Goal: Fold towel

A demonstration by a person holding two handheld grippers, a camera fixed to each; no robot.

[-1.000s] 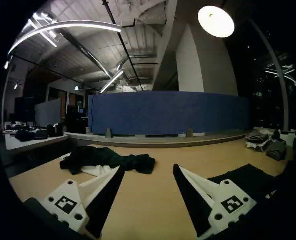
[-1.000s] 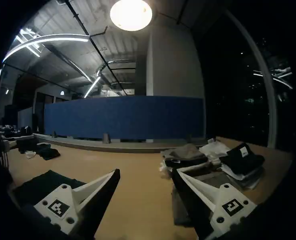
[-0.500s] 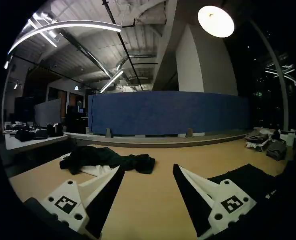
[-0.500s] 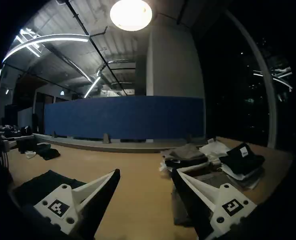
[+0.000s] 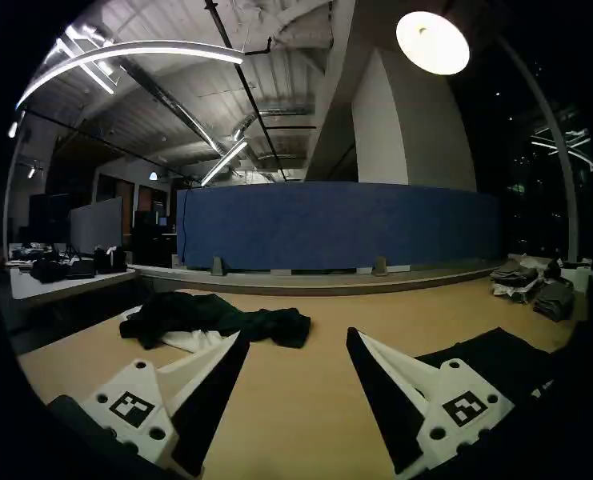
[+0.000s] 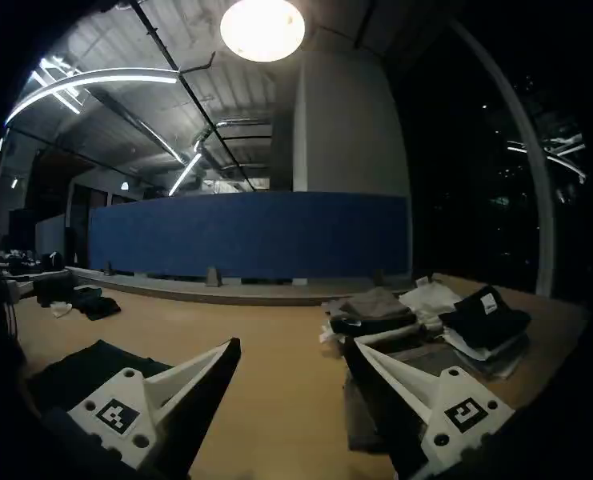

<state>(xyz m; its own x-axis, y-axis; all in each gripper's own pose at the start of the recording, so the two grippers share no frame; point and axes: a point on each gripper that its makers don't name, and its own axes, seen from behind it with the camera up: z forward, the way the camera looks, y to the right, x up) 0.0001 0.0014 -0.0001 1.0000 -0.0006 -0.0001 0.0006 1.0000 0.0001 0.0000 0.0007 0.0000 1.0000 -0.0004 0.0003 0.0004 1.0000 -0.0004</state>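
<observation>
Here, in the left gripper view our left gripper (image 5: 294,334) gapes empty beside the dark towel (image 5: 504,354) at the bench's (image 5: 312,416) near edge; in the right gripper view our right gripper (image 6: 290,343) gapes too, and a shallow bite might slip.

1. A dark towel (image 5: 500,352) lies spread flat on the wooden table (image 5: 296,400), at the near right in the left gripper view. In the right gripper view the same flat dark cloth lies at the near left.
2. A crumpled heap (image 5: 216,316) of dark cloth lies farther back on the left, bunched up, with a pale piece under its near edge.
3. Some folded piles (image 6: 424,320) in grey, white and black stand close together on the right side of the table, well apart from the heap.
</observation>
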